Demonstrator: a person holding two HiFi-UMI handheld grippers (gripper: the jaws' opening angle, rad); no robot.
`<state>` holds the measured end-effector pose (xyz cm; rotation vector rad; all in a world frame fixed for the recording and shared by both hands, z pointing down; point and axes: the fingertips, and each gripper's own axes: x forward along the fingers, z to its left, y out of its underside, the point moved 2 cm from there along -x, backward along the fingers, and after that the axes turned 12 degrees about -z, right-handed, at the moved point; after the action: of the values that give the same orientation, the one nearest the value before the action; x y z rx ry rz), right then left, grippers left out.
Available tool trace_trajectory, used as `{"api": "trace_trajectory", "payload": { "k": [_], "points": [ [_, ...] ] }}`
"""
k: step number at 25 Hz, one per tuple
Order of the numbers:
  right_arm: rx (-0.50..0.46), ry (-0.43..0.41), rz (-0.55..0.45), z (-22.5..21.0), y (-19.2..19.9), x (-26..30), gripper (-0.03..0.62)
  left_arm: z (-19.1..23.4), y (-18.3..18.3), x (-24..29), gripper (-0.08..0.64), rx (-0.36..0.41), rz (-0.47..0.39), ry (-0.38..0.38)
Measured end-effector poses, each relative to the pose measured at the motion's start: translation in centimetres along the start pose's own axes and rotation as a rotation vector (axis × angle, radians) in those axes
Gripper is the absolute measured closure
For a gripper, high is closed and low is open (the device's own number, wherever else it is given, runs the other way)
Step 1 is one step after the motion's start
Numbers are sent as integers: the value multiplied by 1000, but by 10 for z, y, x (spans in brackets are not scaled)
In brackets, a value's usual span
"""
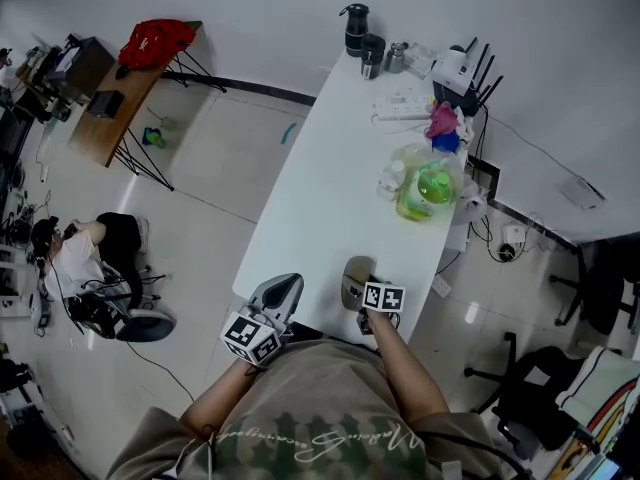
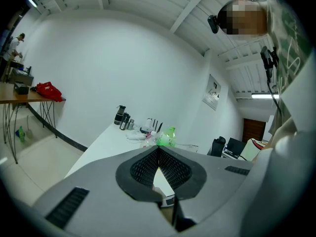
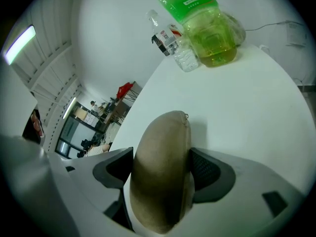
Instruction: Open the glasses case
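At the near end of the white bench, the tan glasses case lies closed between the right tongs, which stand at full opening astride its sides; the left tongs are fully closed, empty, just beside it.
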<state>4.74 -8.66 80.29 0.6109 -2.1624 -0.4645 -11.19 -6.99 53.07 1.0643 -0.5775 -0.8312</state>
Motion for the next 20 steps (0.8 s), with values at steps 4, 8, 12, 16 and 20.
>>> {"api": "trace_trajectory", "payload": {
  "k": [4,8,12,16,20],
  "points": [
    [39,-39,-104,13,-16,-19,244,-3,1,-3,554,-12,15,-4],
    [90,-173,-255,48,-56,-51,245,-7,11,-1,554,-6,41,14],
    [100,-335,-367,97,-100,-105,245,-23,26,13,554,-19,139,111],
    [74,-488,-448,138,-126,-157,245,-52,28,24,552,-32,197,267],
    [5,-613,-444,160,-131,-187,244,-89,13,29,480,-56,187,430]
  ]
}}
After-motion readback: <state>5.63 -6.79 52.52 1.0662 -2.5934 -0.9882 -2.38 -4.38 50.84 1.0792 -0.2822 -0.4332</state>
